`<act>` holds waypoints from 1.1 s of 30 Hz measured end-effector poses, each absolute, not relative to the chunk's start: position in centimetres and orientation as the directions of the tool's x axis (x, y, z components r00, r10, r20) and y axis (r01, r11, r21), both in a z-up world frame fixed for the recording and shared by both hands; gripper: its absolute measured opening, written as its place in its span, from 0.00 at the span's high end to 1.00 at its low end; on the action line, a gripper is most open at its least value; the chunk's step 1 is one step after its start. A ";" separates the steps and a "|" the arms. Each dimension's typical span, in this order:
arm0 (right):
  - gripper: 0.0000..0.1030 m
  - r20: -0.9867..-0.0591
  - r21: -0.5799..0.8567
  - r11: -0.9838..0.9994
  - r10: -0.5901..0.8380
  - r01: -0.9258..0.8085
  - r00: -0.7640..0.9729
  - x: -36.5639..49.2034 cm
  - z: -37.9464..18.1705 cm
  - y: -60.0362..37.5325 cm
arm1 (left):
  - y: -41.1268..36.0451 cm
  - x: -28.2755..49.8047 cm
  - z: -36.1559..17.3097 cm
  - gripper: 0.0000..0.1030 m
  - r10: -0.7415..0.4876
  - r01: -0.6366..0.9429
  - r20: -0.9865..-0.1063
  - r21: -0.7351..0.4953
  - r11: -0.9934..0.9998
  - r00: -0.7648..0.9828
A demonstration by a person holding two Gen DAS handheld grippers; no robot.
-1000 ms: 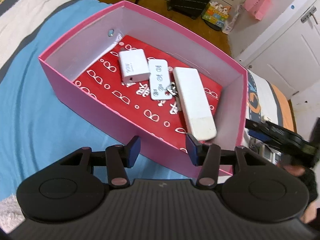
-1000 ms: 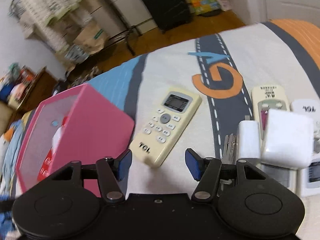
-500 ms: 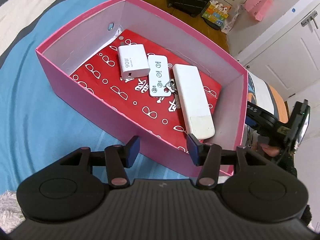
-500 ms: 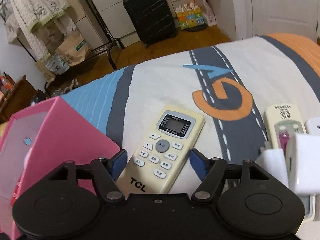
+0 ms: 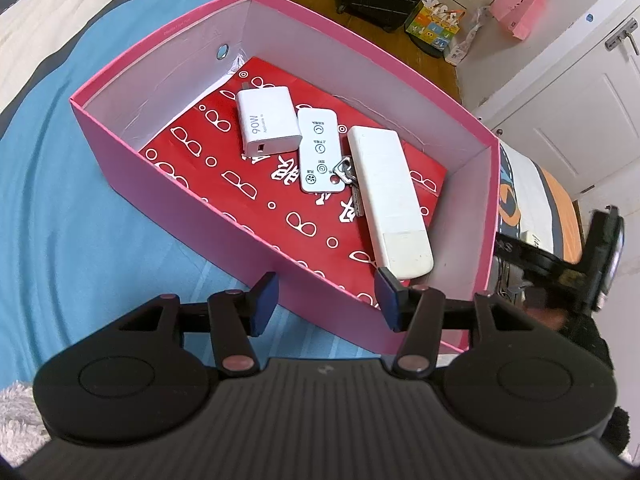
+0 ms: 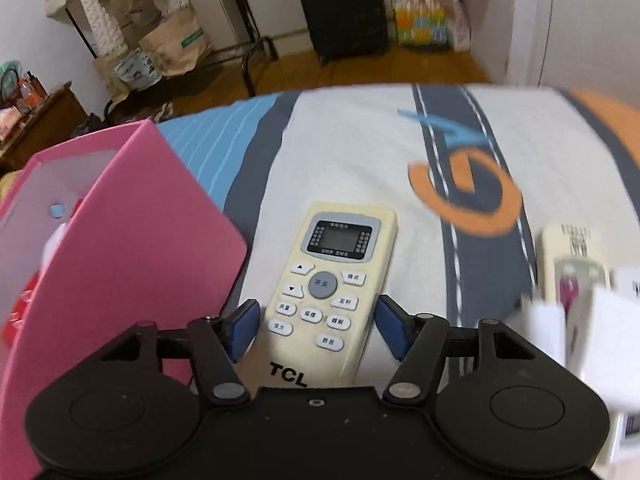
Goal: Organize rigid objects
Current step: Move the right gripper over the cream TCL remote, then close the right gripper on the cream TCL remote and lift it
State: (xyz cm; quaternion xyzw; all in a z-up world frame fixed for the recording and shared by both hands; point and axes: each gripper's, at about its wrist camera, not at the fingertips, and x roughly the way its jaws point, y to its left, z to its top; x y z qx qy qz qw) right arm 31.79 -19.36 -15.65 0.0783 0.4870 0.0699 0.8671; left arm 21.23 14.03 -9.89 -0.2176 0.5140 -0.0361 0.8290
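Note:
A pink box stands on the bed with a red patterned sheet on its floor. In it lie a white charger, a small white remote, keys and a long white remote. My left gripper hovers open and empty over the box's near wall. A cream TCL remote rests on the bedspread just right of the pink box. My right gripper straddles the remote's lower end, its jaws closing, the pads a little off its sides.
To the right of the TCL remote lie another cream remote and blurred white chargers. Past the bed's edge stand a black suitcase, a clothes rack with paper bags and white wardrobe doors.
My right gripper has slid left and rolled, so the TCL remote now lies between its jaws instead of ahead of them. The left gripper has held still.

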 end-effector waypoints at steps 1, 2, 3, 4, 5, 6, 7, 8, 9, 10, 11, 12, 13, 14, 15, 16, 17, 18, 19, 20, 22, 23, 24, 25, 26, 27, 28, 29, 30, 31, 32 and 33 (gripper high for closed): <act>0.34 -0.842 0.205 0.977 0.204 -0.055 0.500 31.4 -15.5 -19.5 | 14.0 21.2 -9.9 0.50 -0.284 -0.164 -0.836 -0.398 0.903 0.469; 0.34 -0.854 0.204 0.977 0.210 -0.066 0.476 31.0 -15.3 -19.7 | 14.0 21.2 -9.9 0.50 -0.283 -0.164 -0.837 -0.398 0.903 0.469; 0.34 -0.868 0.201 0.977 0.214 -0.076 0.449 30.6 -15.1 -19.8 | 14.0 21.2 -9.9 0.50 -0.282 -0.165 -0.837 -0.397 0.903 0.469; 0.34 -0.885 0.194 0.977 0.213 -0.088 0.415 30.3 -14.9 -19.7 | 14.0 21.2 -9.9 0.50 -0.280 -0.162 -0.837 -0.394 0.905 0.470; 0.33 -0.906 0.187 0.978 0.210 -0.097 0.369 29.9 -14.6 -19.6 | 13.9 21.1 -9.8 0.50 -0.277 -0.157 -0.838 -0.388 0.908 0.471; 0.32 -0.919 0.180 0.977 0.208 -0.113 0.335 29.5 -14.5 -19.0 | 13.9 21.1 -9.8 0.50 -0.274 -0.154 -0.838 -0.385 0.910 0.472; 0.32 -0.925 0.171 0.976 0.206 -0.134 0.321 29.3 -14.2 -18.5 | 13.9 21.2 -9.8 0.50 -0.274 -0.156 -0.838 -0.385 0.910 0.472; 0.30 -0.924 0.159 0.977 0.199 -0.145 0.327 29.2 -14.1 -18.1 | 13.9 21.2 -9.8 0.50 -0.273 -0.158 -0.839 -0.385 0.909 0.471; 0.27 -0.924 0.148 0.978 0.190 -0.149 0.333 29.2 -14.2 -17.7 | 13.9 21.3 -9.8 0.50 -0.273 -0.159 -0.840 -0.385 0.909 0.469; 0.27 -0.924 0.133 0.979 0.178 -0.151 0.338 29.2 -14.6 -17.4 | 13.9 21.3 -9.8 0.50 -0.273 -0.159 -0.840 -0.384 0.909 0.469; 0.25 -0.925 0.112 0.982 0.160 -0.155 0.345 29.1 -15.0 -17.1 | 13.9 21.3 -9.8 0.50 -0.274 -0.158 -0.839 -0.385 0.909 0.469; 0.23 -0.922 0.089 0.981 0.146 -0.170 0.360 28.9 -15.4 -16.7 | 13.9 21.3 -9.7 0.50 -0.276 -0.159 -0.839 -0.387 0.908 0.470; 0.23 -0.915 0.061 0.980 0.131 -0.191 0.382 28.7 -15.5 -16.3 | 13.9 21.3 -9.7 0.50 -0.277 -0.160 -0.839 -0.389 0.907 0.469; 0.25 -0.907 0.033 0.977 0.117 -0.209 0.404 28.3 -15.5 -16.0 | 13.9 21.4 -9.7 0.50 -0.277 -0.161 -0.839 -0.389 0.907 0.469; 0.33 -0.901 0.025 0.978 0.113 -0.209 0.419 28.1 -15.4 -15.9 | 13.9 21.4 -9.6 0.50 -0.276 -0.160 -0.839 -0.388 0.908 0.468; 0.36 -0.891 0.029 0.980 0.114 -0.195 0.440 27.9 -15.1 -16.1 | 13.9 21.4 -9.7 0.50 -0.276 -0.158 -0.839 -0.387 0.909 0.469; 0.37 -0.887 0.045 0.981 0.127 -0.190 0.445 27.8 -14.8 -16.4 | 14.0 21.4 -9.7 0.50 -0.276 -0.157 -0.839 -0.387 0.909 0.469; 0.37 -0.883 0.062 0.981 0.139 -0.181 0.448 27.8 -14.3 -16.7 | 14.0 21.3 -9.7 0.50 -0.277 -0.155 -0.839 -0.387 0.909 0.468; 0.37 -0.879 0.074 0.983 0.145 -0.171 0.454 27.6 -14.0 -17.0 | 14.1 21.3 -9.8 0.50 -0.280 -0.154 -0.838 -0.389 0.908 0.468; 0.37 -0.874 0.083 0.983 0.150 -0.162 0.461 27.4 -13.8 -17.3 | 14.2 21.3 -9.8 0.50 -0.284 -0.154 -0.837 -0.393 0.907 0.467; 0.37 -0.863 0.113 0.982 0.171 -0.148 0.476 26.8 -13.5 -17.9 | 14.4 21.3 -9.8 0.50 -0.291 -0.155 -0.836 -0.401 0.903 0.465; 0.37 -0.857 0.133 0.981 0.185 -0.140 0.481 26.5 -13.3 -18.1 | 14.5 21.3 -9.9 0.50 -0.295 -0.160 -0.835 -0.407 0.899 0.464; 0.37 -0.851 0.143 0.981 0.191 -0.134 0.490 26.0 -13.2 -18.3 | 14.6 21.3 -9.9 0.51 -0.300 -0.166 -0.834 -0.414 0.895 0.463; 0.37 -0.841 0.134 0.980 0.190 -0.146 0.507 25.4 -13.1 -18.1 | 14.7 21.3 -10.0 0.51 -0.305 -0.170 -0.834 -0.420 0.891 0.460; 0.37 -0.830 0.119 0.979 0.188 -0.163 0.524 25.0 -13.1 -17.8 | 14.8 21.4 -10.0 0.52 -0.309 -0.173 -0.834 -0.424 0.889 0.457; 0.37 -0.825 0.112 0.980 0.185 -0.167 0.533 24.7 -13.1 -17.4 | 14.8 21.4 -9.9 0.52 -0.311 -0.174 -0.834 -0.426 0.888 0.456; 0.37 -0.822 0.109 0.982 0.178 -0.157 0.541 24.3 -12.9 -17.3 | 14.9 21.3 -9.9 0.52 -0.311 -0.173 -0.834 -0.426 0.888 0.457; 0.37 -0.812 0.106 0.983 0.173 -0.150 0.558 23.9 -12.6 -17.4 | 14.8 21.3 -9.9 0.52 -0.310 -0.169 -0.833 -0.424 0.890 0.459; 0.37 -0.789 0.099 0.983 0.171 -0.154 0.589 23.3 -12.0 -17.4 | 14.8 21.2 -9.9 0.52 -0.311 -0.164 -0.831 -0.424 0.891 0.461; 0.37 -0.769 0.091 0.983 0.172 -0.161 0.615 22.8 -11.2 -17.3 | 14.9 21.0 -9.9 0.53 -0.314 -0.158 -0.828 -0.427 0.890 0.465; 0.37 -0.746 0.085 0.980 0.181 -0.178 0.641 22.2 -10.3 -17.2 | 15.0 21.0 -9.8 0.53 -0.318 -0.149 -0.824 -0.429 0.891 0.469; 0.37 -0.721 0.081 0.978 0.190 -0.191 0.666 21.6 -9.2 -17.0 | 15.1 20.8 -9.6 0.54 -0.323 -0.135 -0.819 -0.430 0.893 0.475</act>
